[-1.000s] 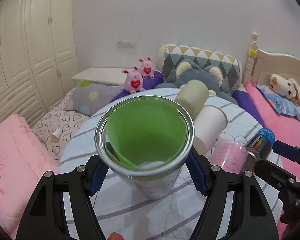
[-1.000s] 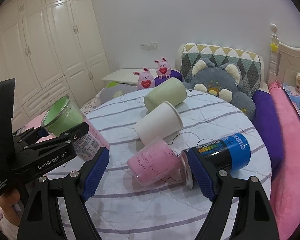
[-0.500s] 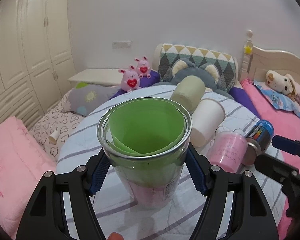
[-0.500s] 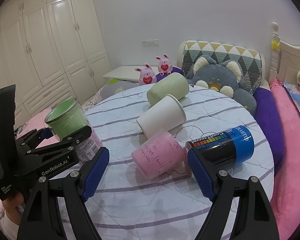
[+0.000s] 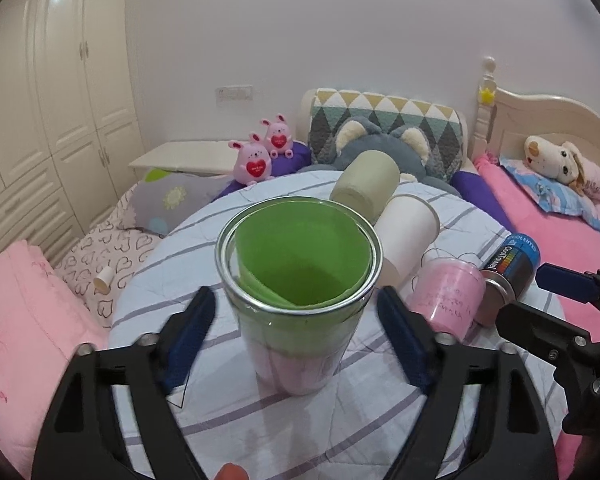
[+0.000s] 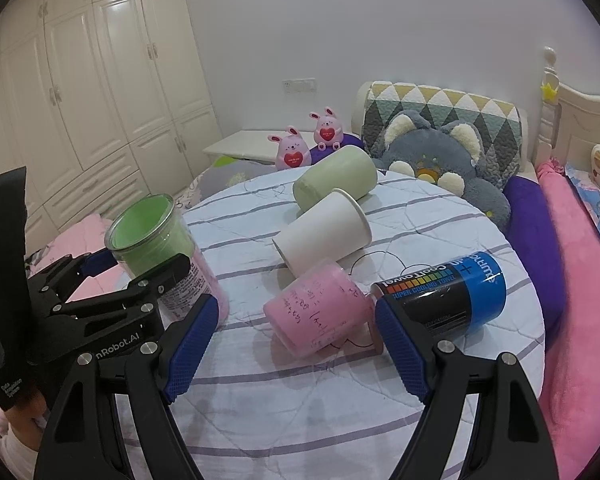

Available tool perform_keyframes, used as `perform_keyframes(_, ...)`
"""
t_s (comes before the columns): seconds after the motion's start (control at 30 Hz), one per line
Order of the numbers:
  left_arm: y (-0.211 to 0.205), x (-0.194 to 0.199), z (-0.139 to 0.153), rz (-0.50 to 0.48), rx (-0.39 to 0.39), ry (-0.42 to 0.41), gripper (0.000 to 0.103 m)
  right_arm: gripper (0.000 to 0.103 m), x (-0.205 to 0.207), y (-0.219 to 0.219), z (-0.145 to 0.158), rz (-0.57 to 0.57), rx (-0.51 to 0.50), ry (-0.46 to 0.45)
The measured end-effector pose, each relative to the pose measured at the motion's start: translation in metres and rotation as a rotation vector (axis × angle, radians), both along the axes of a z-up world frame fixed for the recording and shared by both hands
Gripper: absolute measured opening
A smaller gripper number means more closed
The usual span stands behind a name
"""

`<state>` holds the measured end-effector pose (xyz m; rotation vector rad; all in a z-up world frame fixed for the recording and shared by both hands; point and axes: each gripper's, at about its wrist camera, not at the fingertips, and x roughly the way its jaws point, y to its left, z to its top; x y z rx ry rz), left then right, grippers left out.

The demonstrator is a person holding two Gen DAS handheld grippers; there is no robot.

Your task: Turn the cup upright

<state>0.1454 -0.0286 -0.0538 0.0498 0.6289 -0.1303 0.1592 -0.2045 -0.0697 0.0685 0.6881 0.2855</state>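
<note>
A clear cup with green and pink lining (image 5: 298,296) stands upright on the round striped table (image 5: 268,424); it also shows in the right wrist view (image 6: 160,256). My left gripper (image 5: 296,336) is open, its pads apart from the cup's sides. A pink cup (image 6: 320,312), a white cup (image 6: 324,236) and a pale green cup (image 6: 336,184) lie on their sides. My right gripper (image 6: 292,344) is open and empty, just in front of the pink cup.
A blue and black can (image 6: 444,296) lies on its side right of the pink cup. Plush toys (image 6: 440,160) and pillows sit behind the table. A pink bed (image 5: 560,216) is at right, white wardrobes (image 6: 100,100) at left.
The left gripper has set the clear cup down upright and opened, letting go of it. The right gripper moved slightly closer to the pink cup.
</note>
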Motion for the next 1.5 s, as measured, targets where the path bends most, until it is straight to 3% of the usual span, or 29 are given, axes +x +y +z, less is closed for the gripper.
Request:
perform_keyframes(0.07, 0.002, -0.001, 0.001, 0.007, -0.009, -0.002, 0.097, 0.082, -0.002, 0.000, 0.000, -0.001, -0.004, -0.003)
perform_keyframes(0.37, 0.017, -0.026, 0.018, -0.005, -0.066, -0.005, 0.098, 0.082, -0.021, 0.005, 0.014, -0.001, -0.012, -0.047)
perform_keyframes(0.5, 0.022, -0.047, 0.030, 0.022, -0.046, -0.044, 0.103, 0.082, -0.032, 0.008, 0.023, 0.004, -0.022, -0.079)
perform_keyframes(1.07, 0.011, -0.119, 0.053, 0.068, 0.026, -0.139, 0.103, 0.082, -0.087, 0.007, 0.042, 0.038, -0.031, -0.196)
perform_keyframes(1.5, -0.015, -0.132, 0.052, 0.035, 0.036, -0.120, 0.103, 0.082, -0.106, -0.014, 0.041, 0.007, -0.038, -0.220)
